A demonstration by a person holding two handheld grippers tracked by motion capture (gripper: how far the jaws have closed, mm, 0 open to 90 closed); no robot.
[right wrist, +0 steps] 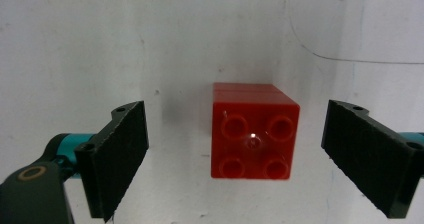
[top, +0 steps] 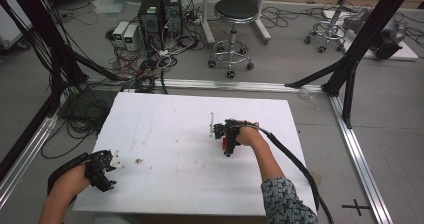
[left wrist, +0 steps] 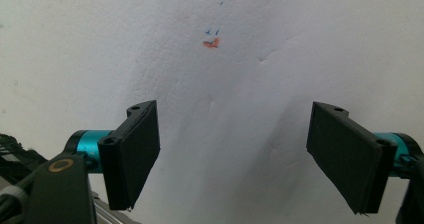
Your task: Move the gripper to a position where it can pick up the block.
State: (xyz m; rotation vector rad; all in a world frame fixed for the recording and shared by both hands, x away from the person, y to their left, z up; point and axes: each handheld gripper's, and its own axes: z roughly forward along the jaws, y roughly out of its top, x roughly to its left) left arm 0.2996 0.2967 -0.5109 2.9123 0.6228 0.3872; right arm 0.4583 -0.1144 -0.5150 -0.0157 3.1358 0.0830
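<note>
A red four-stud brick [right wrist: 252, 137] stands on the white table, studs facing the camera in the right gripper view. My right gripper [right wrist: 240, 159] is open, one jaw on each side of the brick with a gap to both. From above, the right gripper [top: 227, 140] hangs over the brick [top: 224, 144] at the table's middle right. My left gripper [left wrist: 235, 159] is open over bare white surface, nothing between its jaws. In the high view the left gripper [top: 111, 171] sits at the table's front left corner.
The white table [top: 170, 134] bears small ink marks [left wrist: 212, 39] and specks. Beyond its far edge are stools [top: 234, 24], computer boxes [top: 160, 14] and tangled cables on the floor. Black frame struts [top: 360, 44] stand at right and left.
</note>
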